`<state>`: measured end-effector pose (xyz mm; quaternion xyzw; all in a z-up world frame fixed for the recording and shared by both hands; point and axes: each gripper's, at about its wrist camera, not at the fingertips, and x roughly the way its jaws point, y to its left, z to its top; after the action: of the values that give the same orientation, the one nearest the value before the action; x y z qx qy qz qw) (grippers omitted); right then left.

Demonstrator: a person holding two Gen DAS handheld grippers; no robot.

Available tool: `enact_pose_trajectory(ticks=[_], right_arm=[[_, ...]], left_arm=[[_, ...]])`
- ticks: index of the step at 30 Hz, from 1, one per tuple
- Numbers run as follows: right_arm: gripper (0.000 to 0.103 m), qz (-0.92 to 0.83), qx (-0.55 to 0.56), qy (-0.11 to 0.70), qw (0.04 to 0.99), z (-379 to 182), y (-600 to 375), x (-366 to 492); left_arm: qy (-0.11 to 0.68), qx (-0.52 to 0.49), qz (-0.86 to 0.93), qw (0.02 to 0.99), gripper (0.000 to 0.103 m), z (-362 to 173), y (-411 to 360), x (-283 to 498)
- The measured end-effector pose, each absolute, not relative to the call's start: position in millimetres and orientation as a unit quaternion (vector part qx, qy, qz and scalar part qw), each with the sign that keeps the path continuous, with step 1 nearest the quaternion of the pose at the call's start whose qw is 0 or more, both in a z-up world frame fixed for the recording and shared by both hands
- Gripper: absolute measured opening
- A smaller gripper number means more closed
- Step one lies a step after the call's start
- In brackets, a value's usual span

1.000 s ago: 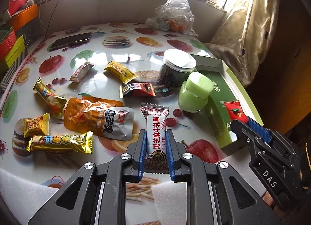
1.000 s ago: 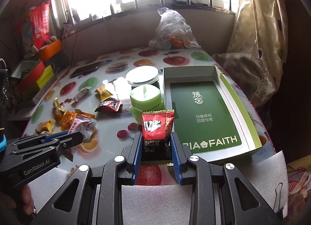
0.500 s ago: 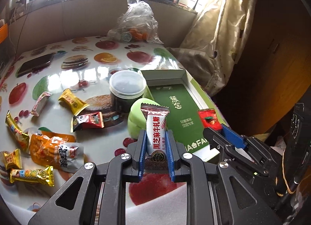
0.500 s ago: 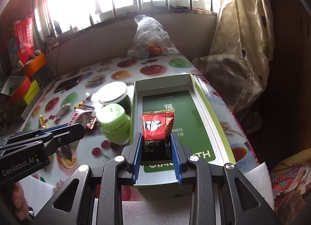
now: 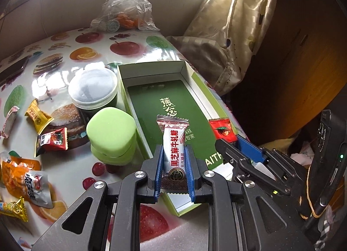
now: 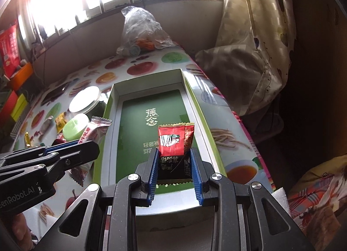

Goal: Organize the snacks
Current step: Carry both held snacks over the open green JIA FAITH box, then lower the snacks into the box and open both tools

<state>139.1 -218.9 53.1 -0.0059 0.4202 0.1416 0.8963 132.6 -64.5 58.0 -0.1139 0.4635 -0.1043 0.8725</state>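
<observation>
Both grippers hover over the shallow green cardboard box point(image 6: 195, 108), left gripper point(image 5: 173, 170) clamping a white nougat bar point(image 5: 174, 153), right gripper point(image 6: 174, 170) a red-black sachet point(image 6: 174, 144); releasing them inside seems next.

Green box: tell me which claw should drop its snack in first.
Right. The right claw holds its red packet over the green box; the left claw's white nougat bar is at the near-left wall.

The box point(image 5: 151, 71) lies on the table's point(image 5: 91, 41) right side; jar point(image 5: 93, 90) and tub point(image 5: 111, 134) stand just left of it. Loose snack packets point(image 5: 51, 140) lie further left; a bag point(image 5: 126, 6) sits behind, seemingly near the far edge.
</observation>
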Motion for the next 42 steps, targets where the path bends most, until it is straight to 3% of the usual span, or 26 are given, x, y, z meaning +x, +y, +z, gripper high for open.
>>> enact_pose_trajectory(ticks=[31, 42], right_arm=[[0.028, 0.142, -0.051, 0.441, 0.885, 31, -221, 155], [0.033, 0.139, -0.047, 0.434, 0.889, 36, -222, 149]], left_arm=[[0.512, -0.094, -0.102, 0.847, 0.020, 27, -89, 152], [0.506, -0.092, -0.100, 0.852, 0.022, 31, -87, 149]])
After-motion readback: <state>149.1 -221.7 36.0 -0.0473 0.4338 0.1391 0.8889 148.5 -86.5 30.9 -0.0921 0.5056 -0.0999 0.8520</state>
